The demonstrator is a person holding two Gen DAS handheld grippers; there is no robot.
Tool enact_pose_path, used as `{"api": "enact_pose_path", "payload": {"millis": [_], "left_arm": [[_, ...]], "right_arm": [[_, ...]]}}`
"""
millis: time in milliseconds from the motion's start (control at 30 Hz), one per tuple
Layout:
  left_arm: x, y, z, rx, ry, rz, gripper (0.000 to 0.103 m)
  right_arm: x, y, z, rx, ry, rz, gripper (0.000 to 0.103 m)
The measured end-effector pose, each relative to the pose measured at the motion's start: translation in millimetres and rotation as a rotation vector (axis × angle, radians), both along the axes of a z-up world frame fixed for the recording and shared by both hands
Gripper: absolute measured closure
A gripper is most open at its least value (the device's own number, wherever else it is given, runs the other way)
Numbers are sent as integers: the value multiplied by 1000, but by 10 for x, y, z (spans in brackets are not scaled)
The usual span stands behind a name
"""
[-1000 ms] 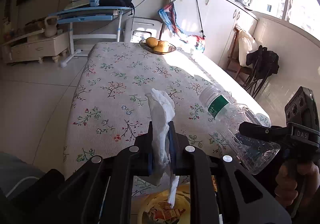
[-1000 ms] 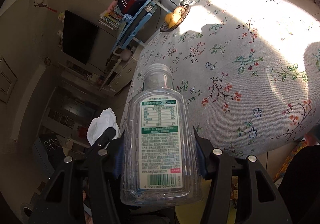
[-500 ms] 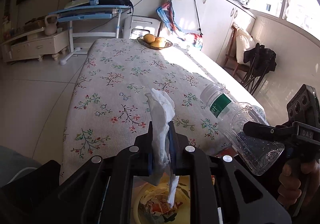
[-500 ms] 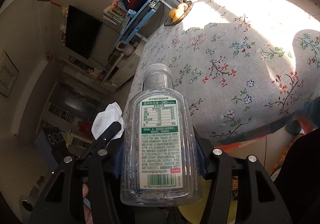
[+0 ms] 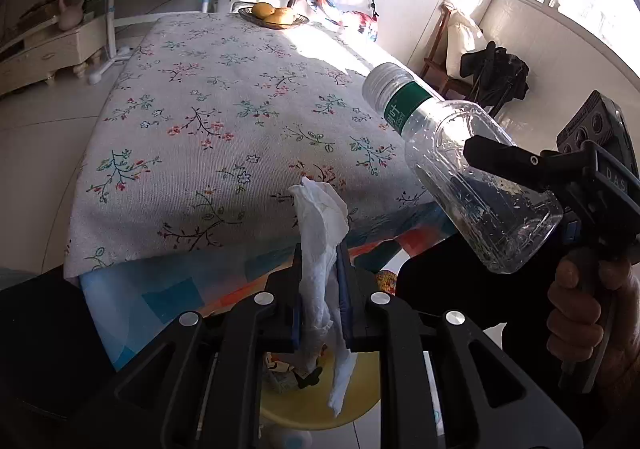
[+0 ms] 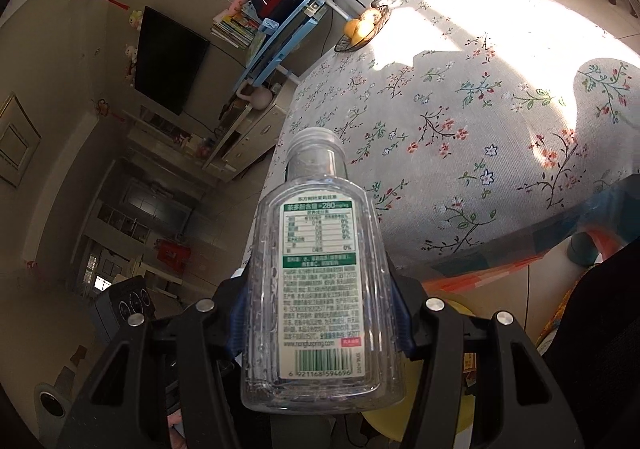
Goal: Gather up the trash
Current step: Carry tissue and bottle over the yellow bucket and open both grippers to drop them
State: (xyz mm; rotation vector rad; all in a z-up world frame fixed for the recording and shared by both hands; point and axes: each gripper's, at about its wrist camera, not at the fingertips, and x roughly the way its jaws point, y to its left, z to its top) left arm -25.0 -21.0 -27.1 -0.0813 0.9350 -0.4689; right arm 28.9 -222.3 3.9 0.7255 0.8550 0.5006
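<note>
A person clearing rubbish from a floral-clothed surface point(image 5: 224, 137) carries two pieces at once, both now off the near edge and above a yellow bin point(image 5: 308, 409) on the floor. The left gripper point(image 5: 320, 289) has its fingers point(image 5: 296, 301) pressed nearly together, pinching a crumpled white tissue point(image 5: 320, 233) whose loose tail hangs down over the bin's mouth. The right gripper point(image 6: 320, 313), seen from its own camera, has its fingers point(image 6: 236, 317) spread about halfway and clamped on the flat sides of an empty clear plastic bottle point(image 6: 320, 273), cap pointing away and slightly up; the left view shows a hand point(image 5: 580, 309) squeezing the handle, the bottle held beside and above the tissue, well apart from it. The risk from here appears to lie in the drop: the tissue is light and may cling to a pad or drift past the rim, and the bottle, held off to one side of the bin, could strike the rim and bounce onto the tiles if let go too soon. A bowl of fruit point(image 5: 274, 15) sits untouched at the far end
</note>
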Motion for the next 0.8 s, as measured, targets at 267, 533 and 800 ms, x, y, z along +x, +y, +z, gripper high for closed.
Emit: {"api": "enact_pose_path", "payload": {"millis": [267, 533, 800], "left_arm": [[-170, 64, 48, 20, -23, 46, 55], [-265, 249, 217, -23, -106, 133, 50], [-360, 519, 406, -54, -205, 267, 38]], "right_arm": [[-63, 23, 32, -6, -16, 5, 48], [-178, 65, 77, -35, -33, 12, 48], [-314, 394, 115, -157, -53, 105, 48]]}}
